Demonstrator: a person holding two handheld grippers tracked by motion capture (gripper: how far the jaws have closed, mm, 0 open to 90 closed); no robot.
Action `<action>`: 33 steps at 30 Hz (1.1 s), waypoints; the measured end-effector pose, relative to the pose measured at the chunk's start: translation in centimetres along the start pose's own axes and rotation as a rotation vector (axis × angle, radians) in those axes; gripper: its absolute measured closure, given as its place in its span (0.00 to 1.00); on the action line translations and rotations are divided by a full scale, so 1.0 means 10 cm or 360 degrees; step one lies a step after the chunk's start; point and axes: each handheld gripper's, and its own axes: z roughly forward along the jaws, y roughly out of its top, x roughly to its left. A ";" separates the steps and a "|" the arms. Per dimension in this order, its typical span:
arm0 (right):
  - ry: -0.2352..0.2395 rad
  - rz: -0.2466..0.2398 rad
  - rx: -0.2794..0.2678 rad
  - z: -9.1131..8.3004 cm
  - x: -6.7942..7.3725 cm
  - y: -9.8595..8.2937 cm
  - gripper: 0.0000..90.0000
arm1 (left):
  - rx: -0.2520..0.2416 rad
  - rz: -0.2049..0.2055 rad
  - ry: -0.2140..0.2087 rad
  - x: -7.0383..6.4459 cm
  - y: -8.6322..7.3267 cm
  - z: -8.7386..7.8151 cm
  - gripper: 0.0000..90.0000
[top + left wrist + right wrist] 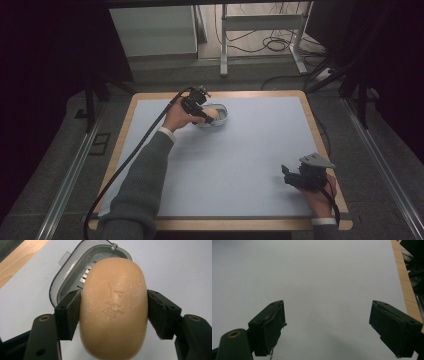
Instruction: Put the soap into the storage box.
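A tan oval bar of soap (113,307) sits between the jaws of my left gripper (113,312), which is shut on its two long sides. Just beyond and below it lies an open grey soap dish (72,270). From above, the left gripper (205,114) hovers over the grey soap dish (221,120) at the far middle of the table, with the soap (212,114) at its tip. My right gripper (287,175) rests near the front right corner; in its own view the right gripper (327,322) stands open over bare mat.
A pale blue mat (250,150) covers the wooden table (320,130). The mat's right edge and wood border (404,277) lie close to the right gripper. Table legs and cables (270,42) stand on the floor beyond the far edge.
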 end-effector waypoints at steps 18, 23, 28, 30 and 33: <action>-0.0003 -0.0008 0.0003 0.01 0.01 0.01 0.15 | 0.0029 0.0038 0.0002 0.04 0.16 0.18 0.36; -0.0011 -0.0002 -0.0003 0.00 0.00 0.01 0.15 | 0.0045 0.0057 0.0006 0.06 0.19 0.24 0.36; -0.0013 0.0002 0.0001 0.00 -0.01 0.00 0.15 | 0.0057 0.0056 0.0003 0.08 0.20 0.29 0.36; -0.0015 -0.0002 0.0004 0.00 0.00 0.01 0.15 | 0.0061 0.0052 0.0000 0.10 0.20 0.31 0.36; -0.0011 -0.0006 0.0003 0.01 0.00 0.01 0.15 | 0.0067 0.0051 0.0001 0.11 0.19 0.34 0.36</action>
